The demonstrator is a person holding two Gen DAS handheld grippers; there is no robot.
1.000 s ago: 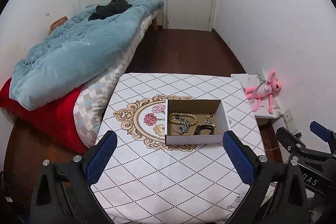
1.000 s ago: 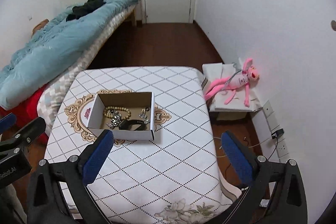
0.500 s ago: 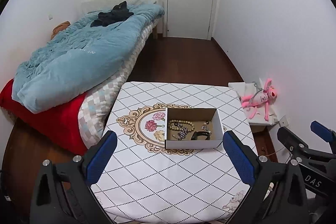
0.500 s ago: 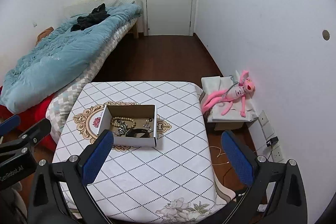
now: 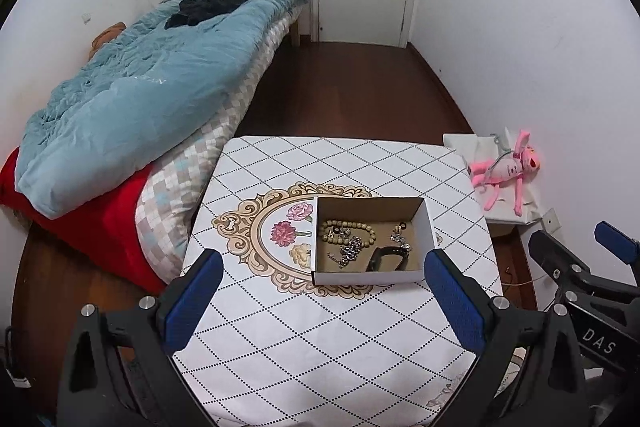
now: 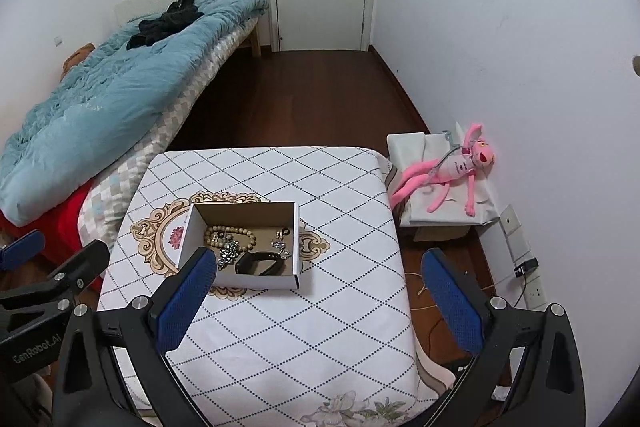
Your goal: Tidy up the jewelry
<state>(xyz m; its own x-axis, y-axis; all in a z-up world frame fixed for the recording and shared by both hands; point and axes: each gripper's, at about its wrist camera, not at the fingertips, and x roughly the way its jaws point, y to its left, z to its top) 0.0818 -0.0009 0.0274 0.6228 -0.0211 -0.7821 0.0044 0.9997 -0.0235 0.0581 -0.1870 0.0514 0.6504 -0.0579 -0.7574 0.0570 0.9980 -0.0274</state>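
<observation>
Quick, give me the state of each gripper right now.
Left gripper: open, holding nothing, above the table.
Right gripper: open, holding nothing, above the table.

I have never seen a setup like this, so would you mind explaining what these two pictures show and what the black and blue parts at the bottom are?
Gladly. There is no robot here: a person holds a two-finger tool in each hand, and each tool carries a wide-angle camera looking forward along its fingers. One picture comes from the left hand-held gripper, the other from the right hand-held gripper. The blue pads at the bottom are the fingers of each tool. Both stand wide open and hold nothing.

Ahead is a table with a diamond-patterned cloth. On it sits an open cardboard box holding jewelry: a beaded bracelet, a silver chain, a black band and a small metal piece, perhaps earrings. Nearby are a bed and a pink plush toy.
</observation>
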